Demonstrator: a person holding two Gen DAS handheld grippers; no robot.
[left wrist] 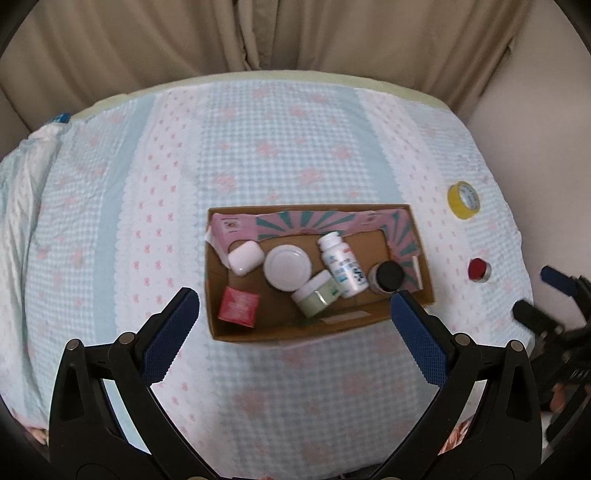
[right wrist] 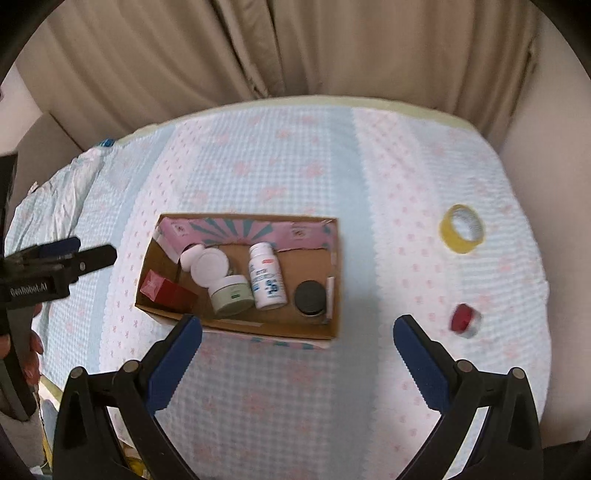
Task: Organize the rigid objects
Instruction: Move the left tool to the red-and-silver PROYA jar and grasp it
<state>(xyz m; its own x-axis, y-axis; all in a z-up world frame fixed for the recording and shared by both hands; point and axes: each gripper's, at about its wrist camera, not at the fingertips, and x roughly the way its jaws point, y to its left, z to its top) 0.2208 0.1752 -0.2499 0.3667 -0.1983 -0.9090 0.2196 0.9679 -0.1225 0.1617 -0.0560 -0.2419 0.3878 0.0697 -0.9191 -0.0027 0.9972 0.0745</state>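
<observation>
An open cardboard box [left wrist: 421,258] [right wrist: 334,280] sits on the bed. It holds a red box [left wrist: 238,306] [right wrist: 166,291], a white case [left wrist: 245,256], a white round lid [left wrist: 287,266] [right wrist: 209,268], a green jar [left wrist: 316,293] [right wrist: 231,293], a white bottle [left wrist: 341,266] [right wrist: 266,280] and a black-lidded jar [left wrist: 388,277] [right wrist: 311,297]. A yellow tape roll [left wrist: 464,199] [right wrist: 461,229] and a small red-topped jar [left wrist: 479,269] [right wrist: 465,320] lie on the cover to the right of the box. My left gripper [left wrist: 295,319] is open above the box's near edge. My right gripper [right wrist: 297,347] is open and empty, near the box's front right.
The bed has a blue-and-pink checked cover [left wrist: 295,147] [right wrist: 295,166]. Beige curtains [left wrist: 295,33] hang behind it. A wall [left wrist: 535,147] borders the right side. The right gripper shows at the right edge of the left wrist view [left wrist: 554,306]; the left one shows at the left edge of the right wrist view [right wrist: 55,266].
</observation>
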